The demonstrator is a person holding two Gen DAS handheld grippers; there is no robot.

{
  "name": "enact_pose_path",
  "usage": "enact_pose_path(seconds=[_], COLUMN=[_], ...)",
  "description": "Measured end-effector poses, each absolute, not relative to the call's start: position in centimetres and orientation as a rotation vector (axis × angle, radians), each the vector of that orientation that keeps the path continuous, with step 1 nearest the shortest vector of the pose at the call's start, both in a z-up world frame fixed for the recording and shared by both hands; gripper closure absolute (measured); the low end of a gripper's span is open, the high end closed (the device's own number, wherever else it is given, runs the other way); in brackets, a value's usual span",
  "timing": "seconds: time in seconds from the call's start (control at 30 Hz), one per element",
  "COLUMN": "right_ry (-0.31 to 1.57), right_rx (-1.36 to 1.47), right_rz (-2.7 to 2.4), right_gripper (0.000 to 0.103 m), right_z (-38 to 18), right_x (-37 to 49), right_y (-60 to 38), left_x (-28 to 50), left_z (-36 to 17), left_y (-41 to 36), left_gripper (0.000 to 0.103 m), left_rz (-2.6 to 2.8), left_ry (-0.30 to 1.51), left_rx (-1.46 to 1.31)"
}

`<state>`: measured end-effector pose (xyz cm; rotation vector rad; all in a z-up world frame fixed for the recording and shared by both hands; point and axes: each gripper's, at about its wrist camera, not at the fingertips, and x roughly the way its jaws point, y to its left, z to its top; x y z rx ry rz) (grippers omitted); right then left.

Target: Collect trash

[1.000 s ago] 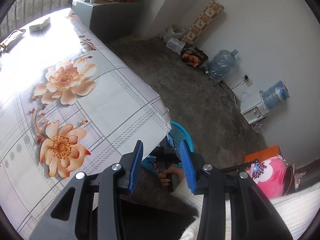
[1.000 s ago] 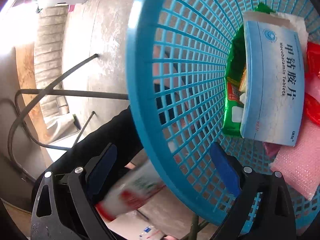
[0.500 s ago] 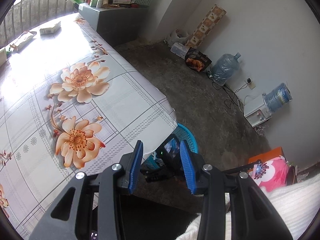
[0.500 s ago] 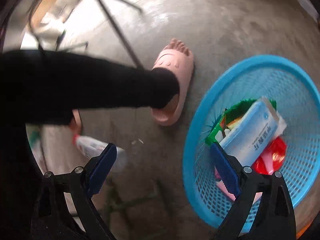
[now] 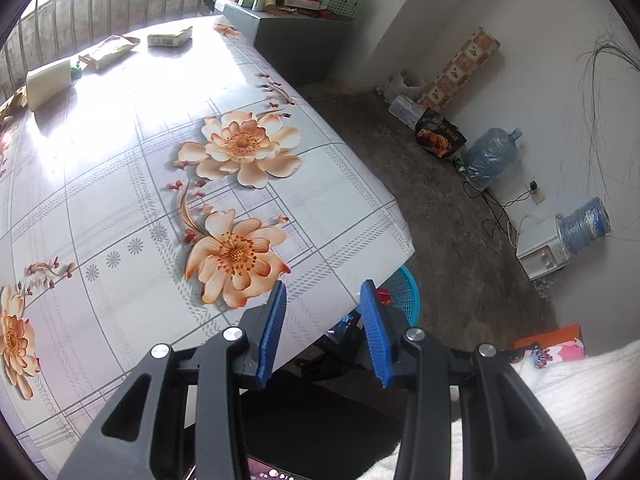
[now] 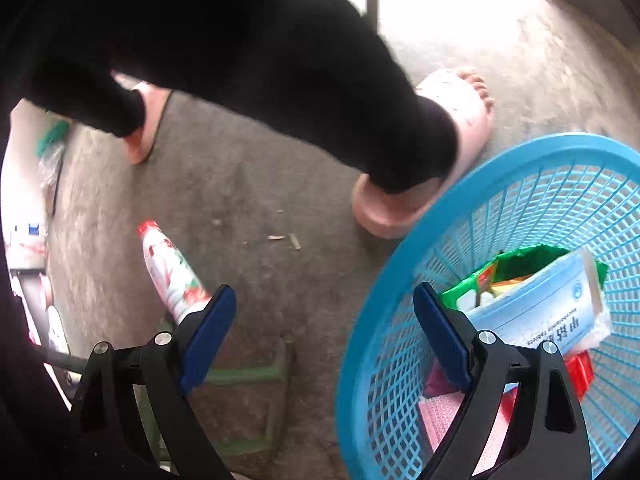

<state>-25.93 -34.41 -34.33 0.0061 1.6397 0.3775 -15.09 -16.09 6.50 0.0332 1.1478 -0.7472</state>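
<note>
A blue mesh basket [image 6: 384, 320] stands on the concrete floor and holds a light blue tablet box [image 6: 548, 312], a green packet [image 6: 532, 256] and red and pink wrappers. Its rim also shows past the table corner in the left wrist view [image 5: 408, 292]. My right gripper [image 6: 324, 336] is open and empty above the floor, just left of the basket. A white and red bottle [image 6: 170, 272] lies on the floor by its left finger. My left gripper [image 5: 324, 332] is open and empty over the table's near corner. A cream box [image 5: 48, 82], a packet [image 5: 106, 50] and a flat box [image 5: 170, 37] lie at the table's far end.
The table wears a floral cloth [image 5: 160, 160]. The person's legs and pink slippers [image 6: 424, 184] stand beside the basket. A green stool frame [image 6: 248, 376] sits below my right gripper. Water jugs [image 5: 490, 156], a dispenser [image 5: 544, 252] and bags line the far wall.
My right gripper has pulled back from inside the basket and now looks down on the floor beside it. My left gripper has risen and swung left over the table corner.
</note>
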Motion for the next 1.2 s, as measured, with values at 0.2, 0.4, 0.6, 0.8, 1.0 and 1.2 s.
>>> enact_pose_path(seconds=[0.2,0.4,0.6,0.8,1.0,1.2], right_ry=[1.659,1.712,1.741,1.742,1.724,1.734], right_rx=[0.02,0.082,0.091,0.039,0.067,0.043], right_rz=[0.265,0.184,0.13,0.064,-0.005,0.001], right_gripper=[0.016,0.017,0.017,0.017,0.017,0.017], right_z=[-32.7,-32.6,-31.2,-28.4,-26.2,-24.5], right_x=[-26.5,-27.4,-27.2,-25.4,-23.5,-22.8], right_y=[-38.1,-40.2,-40.2,-39.2,-38.0,-36.4], left_x=[-15.7,-19.0,-26.1,-30.8,-30.8,-27.3], left_z=[8.5,7.1,-10.8,-20.0,-32.4,-39.5], left_y=[-10.6,6.9,21.5,23.7,20.4,11.5], left_gripper=[0.066,0.066,0.058,0.058,0.058,0.044], left_rz=[-0.624,-0.128,0.199,0.225,0.118,-0.306], left_ry=[1.048,0.94,1.088,1.093,1.364,1.561], left_rx=[-0.074,-0.448,-0.797,-0.929,-1.012,-0.576])
